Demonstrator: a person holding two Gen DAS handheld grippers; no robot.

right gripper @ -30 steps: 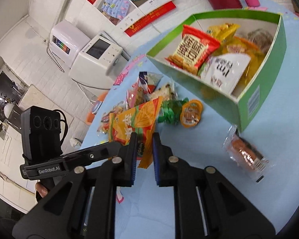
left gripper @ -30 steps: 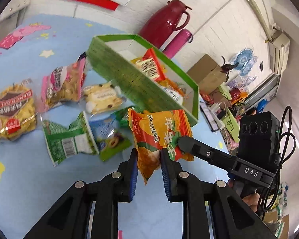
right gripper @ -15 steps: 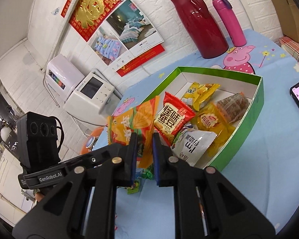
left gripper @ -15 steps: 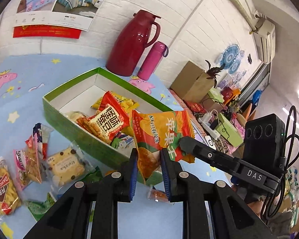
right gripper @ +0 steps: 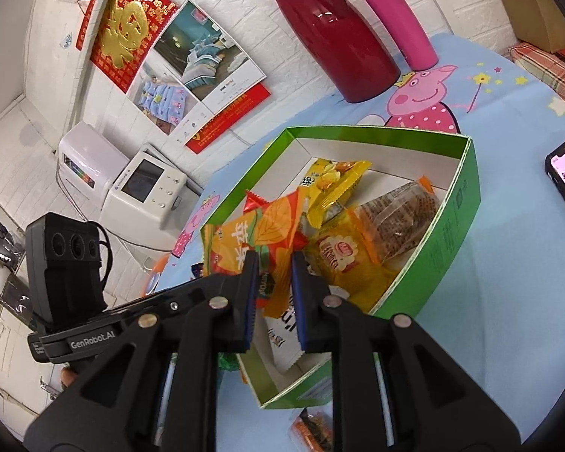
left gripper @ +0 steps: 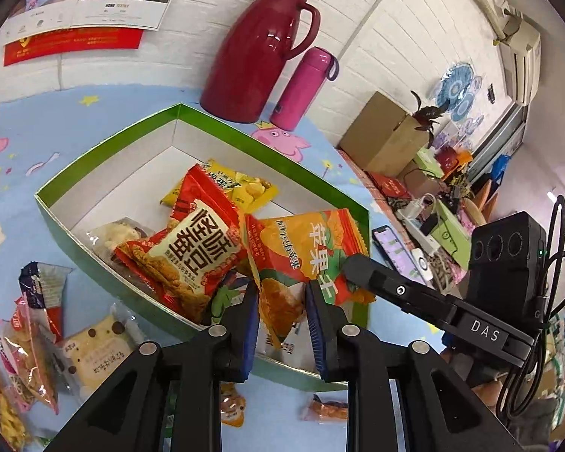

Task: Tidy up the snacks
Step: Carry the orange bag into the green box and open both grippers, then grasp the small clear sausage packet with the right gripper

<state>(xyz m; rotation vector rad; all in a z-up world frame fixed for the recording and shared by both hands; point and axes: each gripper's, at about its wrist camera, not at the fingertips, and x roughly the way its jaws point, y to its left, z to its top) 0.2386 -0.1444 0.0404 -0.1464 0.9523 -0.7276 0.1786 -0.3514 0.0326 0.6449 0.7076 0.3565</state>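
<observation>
At lower centre, your left gripper [left gripper: 282, 316] and right gripper [right gripper: 274, 293] both pinch the orange packet [left gripper: 305, 252]; it has travelled from over the counter's loose snacks [left gripper: 37, 324] to above the green box [left gripper: 105, 282], ready for release

Orange-and-green snack bag [left gripper: 305, 252], green box [left gripper: 105, 275] with white inside, dark red jug [left gripper: 260, 52], pink flask [left gripper: 305, 86], blue cartoon-print tablecloth [left gripper: 15, 173]

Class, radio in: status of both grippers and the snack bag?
Both hand-held grippers, left and right, shut on the orange snack bag. Bag held over the green box. Red packet lies beneath.
</observation>
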